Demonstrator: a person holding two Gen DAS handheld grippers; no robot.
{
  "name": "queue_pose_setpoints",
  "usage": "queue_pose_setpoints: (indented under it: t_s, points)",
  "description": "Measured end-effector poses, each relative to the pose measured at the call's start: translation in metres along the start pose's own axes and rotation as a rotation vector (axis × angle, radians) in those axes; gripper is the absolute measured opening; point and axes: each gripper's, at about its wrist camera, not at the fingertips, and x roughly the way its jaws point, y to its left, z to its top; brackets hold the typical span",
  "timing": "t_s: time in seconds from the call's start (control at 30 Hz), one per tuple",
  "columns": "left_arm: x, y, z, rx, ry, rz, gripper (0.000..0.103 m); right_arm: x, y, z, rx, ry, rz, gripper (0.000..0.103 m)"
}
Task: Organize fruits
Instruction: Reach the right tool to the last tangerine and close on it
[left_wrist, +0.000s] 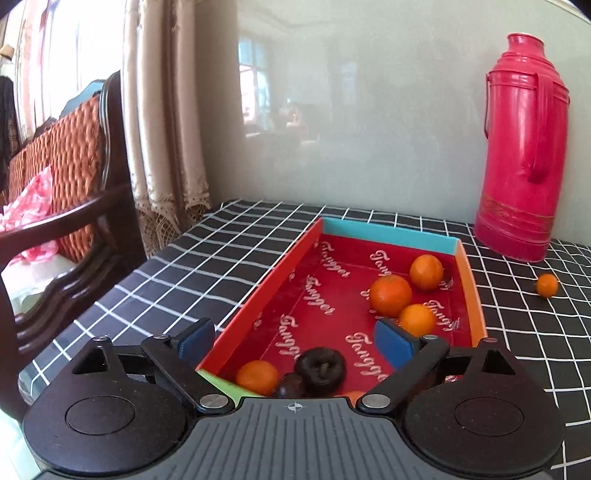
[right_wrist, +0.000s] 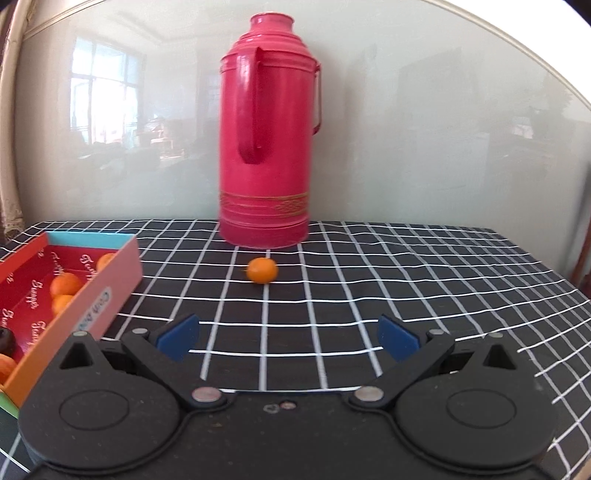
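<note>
Left tongs (left_wrist: 295, 341) gape wide and empty over the glossy red-lined cardboard box (left_wrist: 391, 236) of round tangerines (left_wrist: 390, 295). Right tongs (right_wrist: 288, 338) wide, facing a lone tangerine (right_wrist: 262, 270) on the checked table (right_wrist: 406, 295).

Left claw (left_wrist: 295, 341) hangs wide over the near end of the box (left_wrist: 255, 295), nothing between its blue pads (left_wrist: 393, 341). Inside, three oranges (left_wrist: 390, 301) cluster near the far right corner; one orange (left_wrist: 257, 377) sits at the near end beside two dark fruits (left_wrist: 321, 369). Out on the checked table (left_wrist: 524, 332), a lone orange (left_wrist: 547, 285) lies near the red flask (left_wrist: 524, 155).
</note>
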Motion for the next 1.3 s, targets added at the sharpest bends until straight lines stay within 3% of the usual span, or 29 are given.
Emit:
queue_pose_setpoints:
  t_s: [0.2,0.43,0.67,0.8,1.2,1.3]
  points:
    - [-0.007,0.019,-0.002,-0.040,-0.011,0.031,0.093,0.011,0.015,0.007,-0.036,0.016,0.046,0.097]
    - [-0.017,0.043,-0.005,-0.067,-0.083,0.160,0.103,0.032,0.020,0.011,-0.013,0.074,0.103,0.097]
    - [-0.012,0.061,-0.008,-0.124,-0.035,0.187,0.103,0.065,0.021,0.027,-0.029,0.086,0.101,0.096]
    - [-0.011,0.066,-0.009,-0.141,-0.044,0.215,0.103,0.096,0.014,0.034,0.014,0.149,0.129,0.083]
    - [-0.004,0.068,-0.011,-0.156,-0.013,0.208,0.103,0.159,-0.008,0.049,0.038,0.215,0.079,0.071]
    - [-0.003,0.066,-0.012,-0.147,-0.010,0.205,0.103,0.171,-0.010,0.047,0.043,0.242,0.086,0.062]
